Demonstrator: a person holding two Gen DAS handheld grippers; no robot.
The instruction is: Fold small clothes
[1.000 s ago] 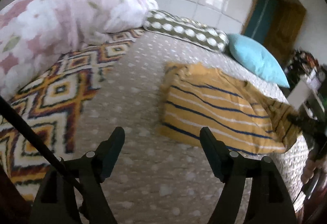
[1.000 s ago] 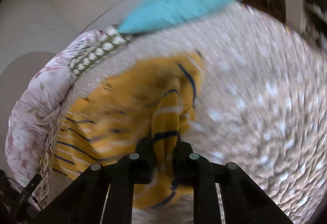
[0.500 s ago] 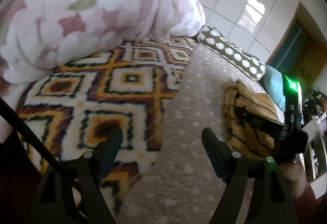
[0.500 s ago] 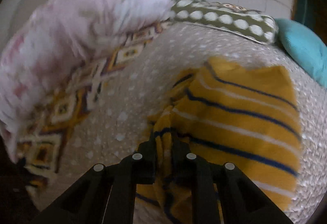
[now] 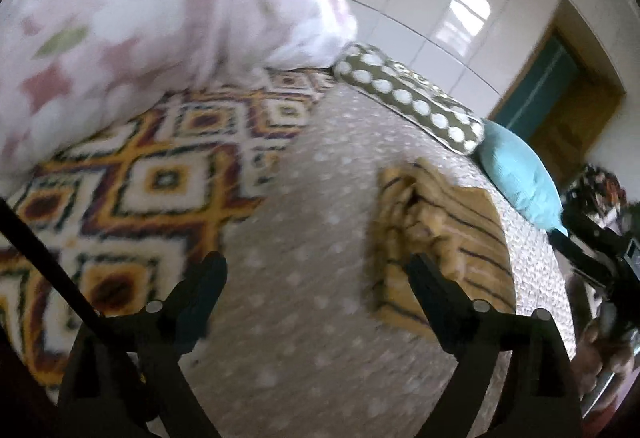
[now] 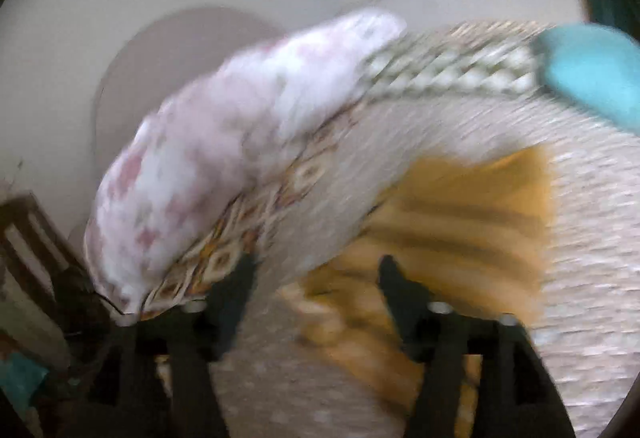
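Now, with both my left jaws [image 5: 316, 278] and right jaws [image 6: 316, 276] opening and gripping nothing, the folded yellow striped garment [image 5: 444, 238] lies loose on the dotted bedspread [image 5: 304, 318], so I should square its edges gently before regripping.

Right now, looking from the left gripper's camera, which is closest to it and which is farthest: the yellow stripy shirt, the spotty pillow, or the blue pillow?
1. Yellow striped shirt, folded, just past the right-hand finger of the left gripper.
2. Spotty pillow, farther up the bed along the wall.
3. Blue pillow, right of the spotty one; these two are nearly too close to call.
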